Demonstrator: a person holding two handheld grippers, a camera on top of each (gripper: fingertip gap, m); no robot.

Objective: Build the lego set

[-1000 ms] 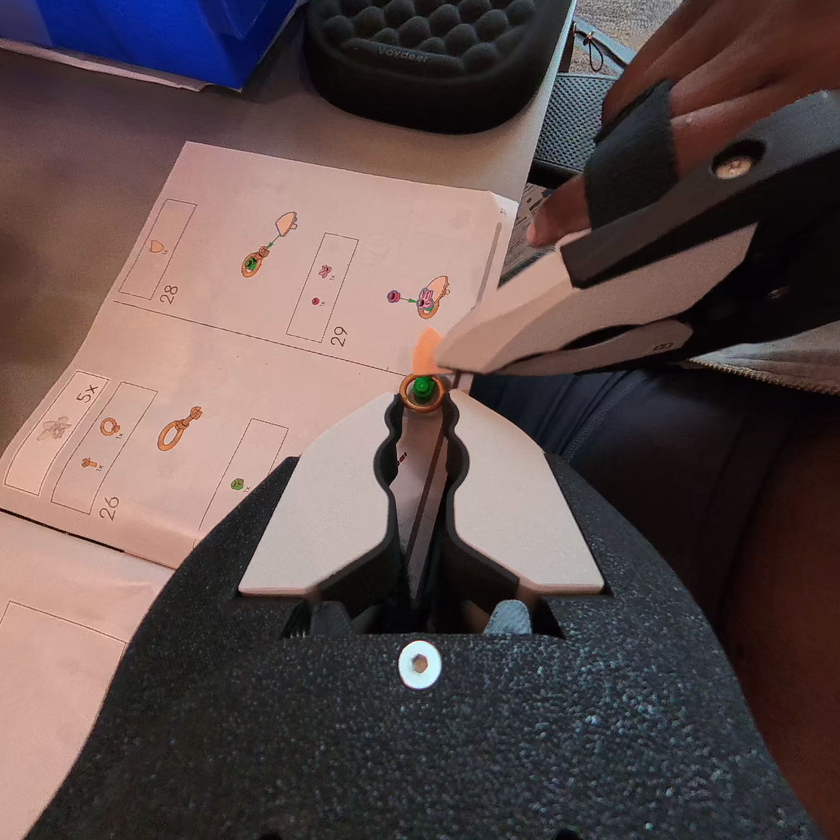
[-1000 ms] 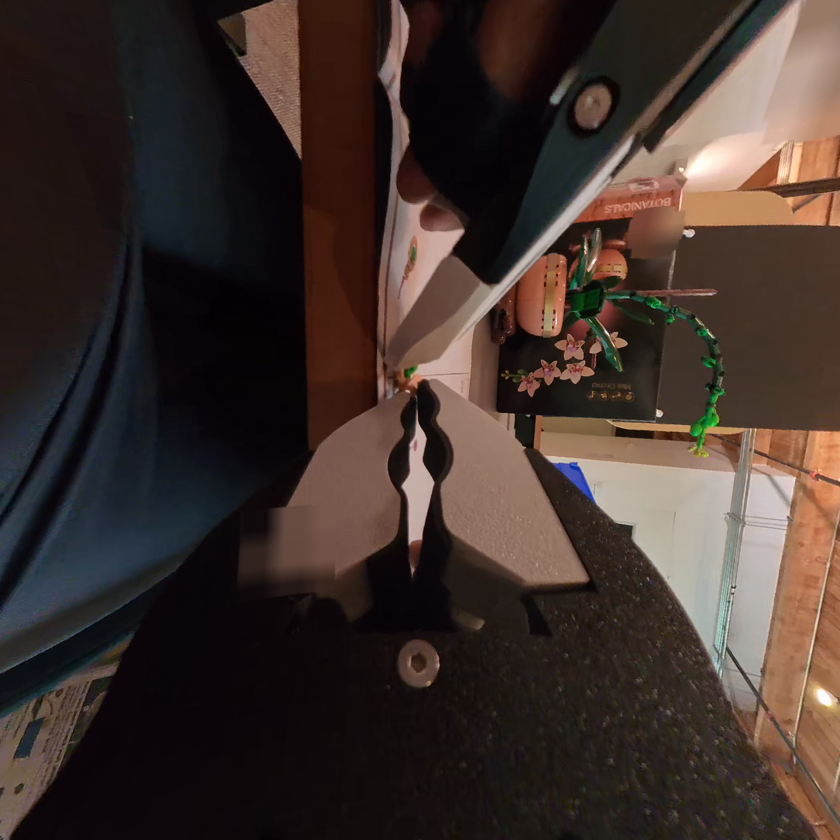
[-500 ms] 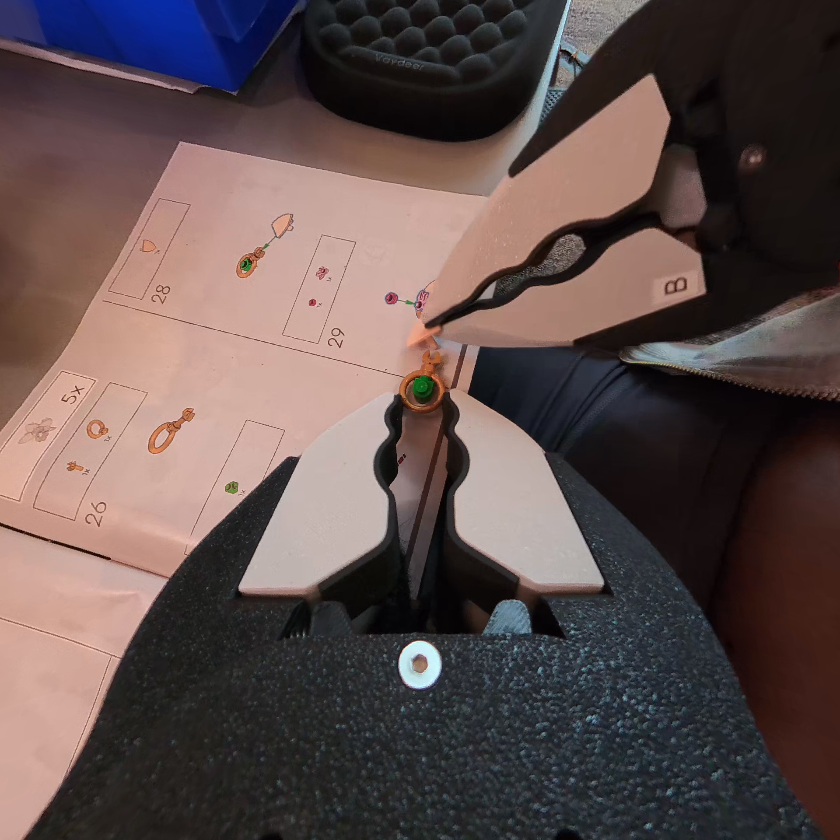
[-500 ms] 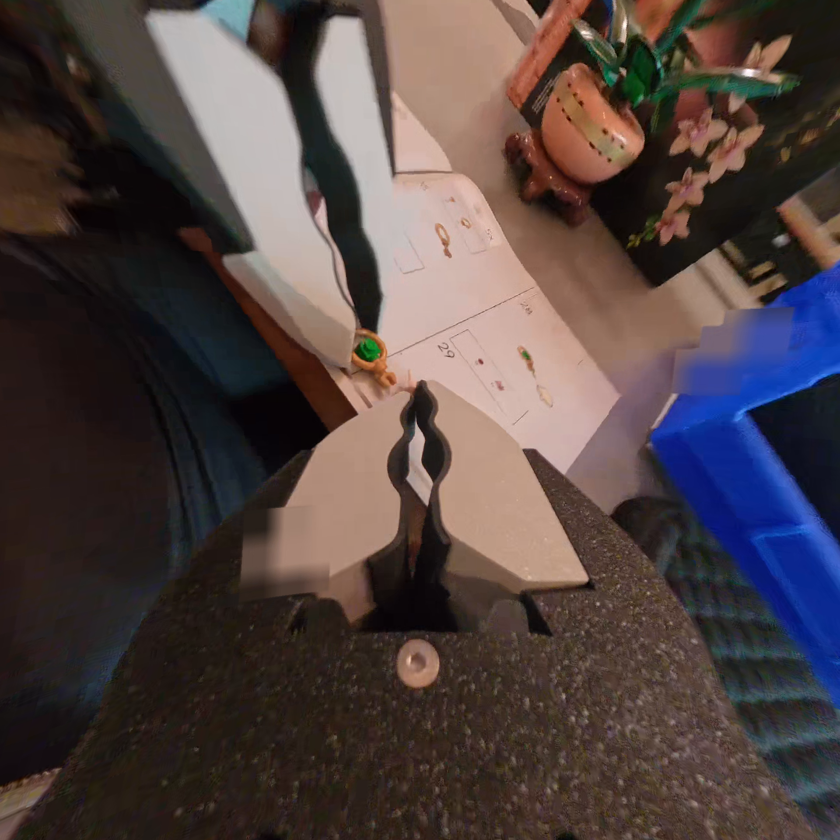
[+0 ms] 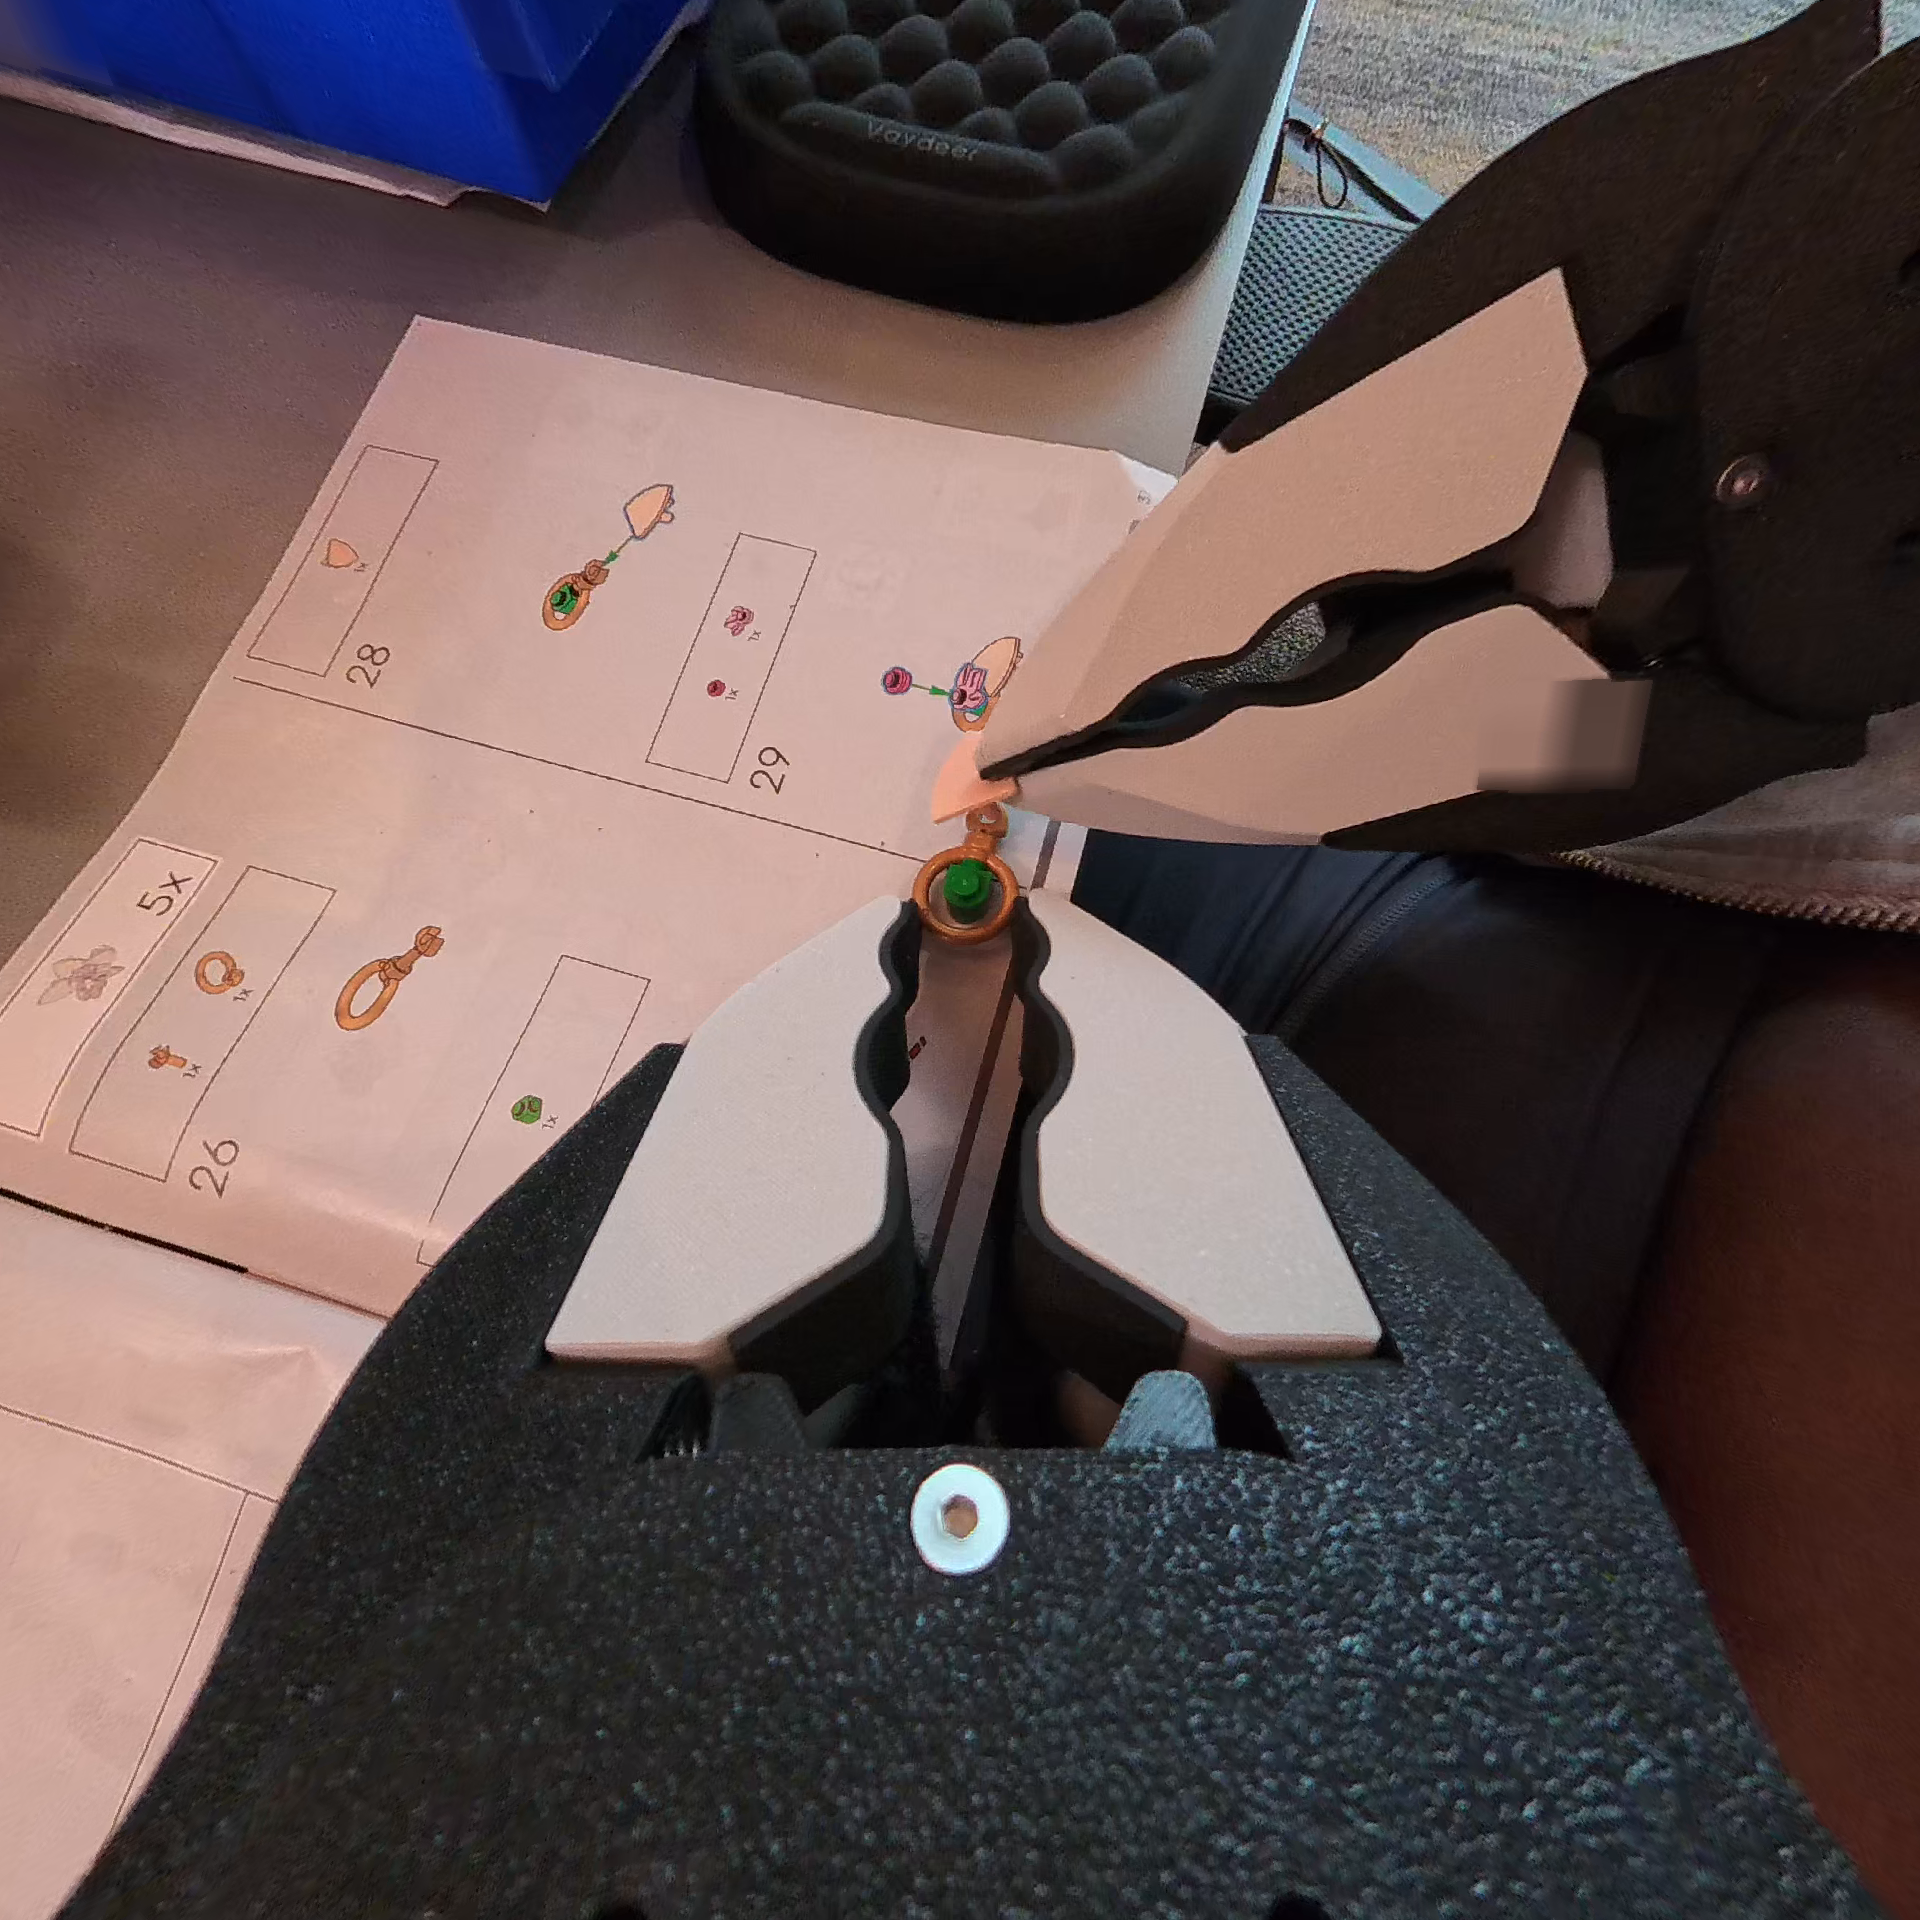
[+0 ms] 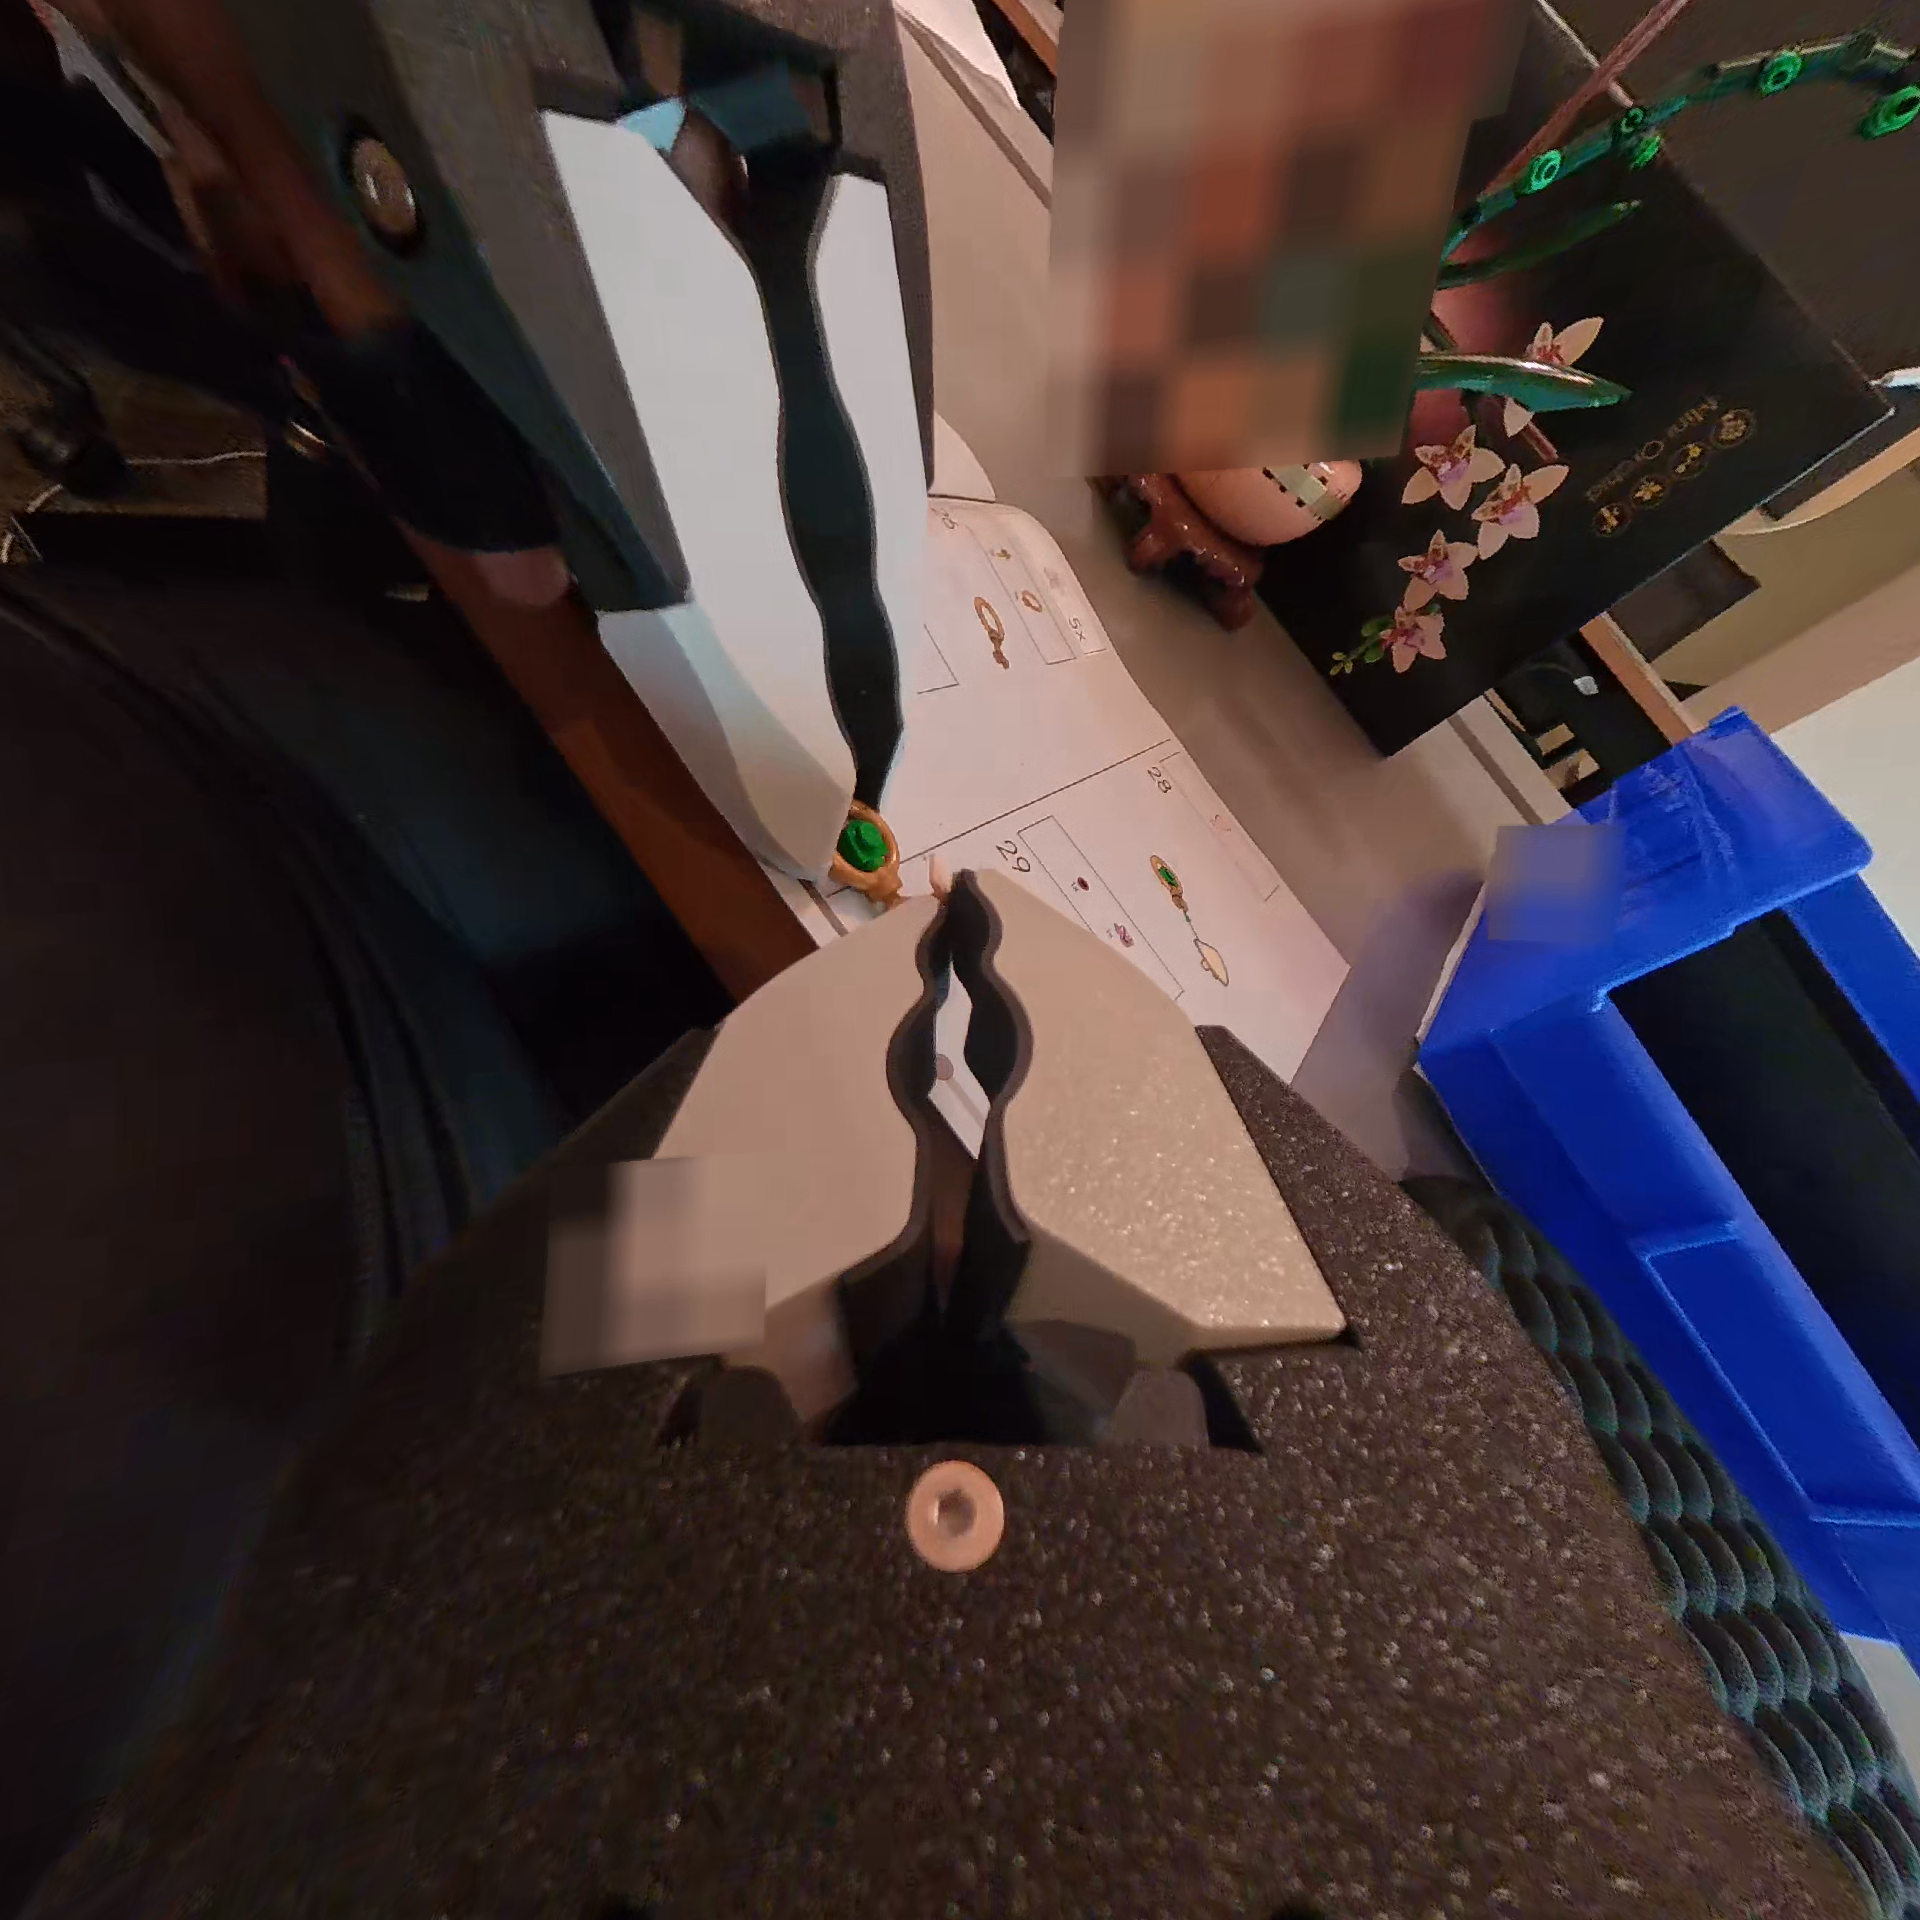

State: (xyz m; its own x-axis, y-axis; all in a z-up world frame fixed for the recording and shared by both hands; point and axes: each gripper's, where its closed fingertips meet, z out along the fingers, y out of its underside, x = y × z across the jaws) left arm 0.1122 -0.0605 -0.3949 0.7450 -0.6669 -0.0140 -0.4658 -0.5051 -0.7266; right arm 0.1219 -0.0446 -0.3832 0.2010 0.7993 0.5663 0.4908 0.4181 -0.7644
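My left gripper is shut on a tan ring piece with a green stud in its middle, held above the table's near edge. My right gripper comes in from the right, shut on a small pale pink petal piece. The petal sits just above the ring's small connector, touching or nearly so. In the right wrist view my right gripper shows only a sliver of the petal at its tips. The left gripper hangs down from the upper left with the ring.
The open instruction booklet lies on the grey table under both grippers. A blue bin and a black bumpy pad stand behind. The set's black box and a pink pot model are farther off. A person's lap is on the right. Left and right tips are no more than a few centimetres apart.
My right gripper turned over from its flat pose and brought the petal down to the ring's connector. My left gripper held the ring almost still.
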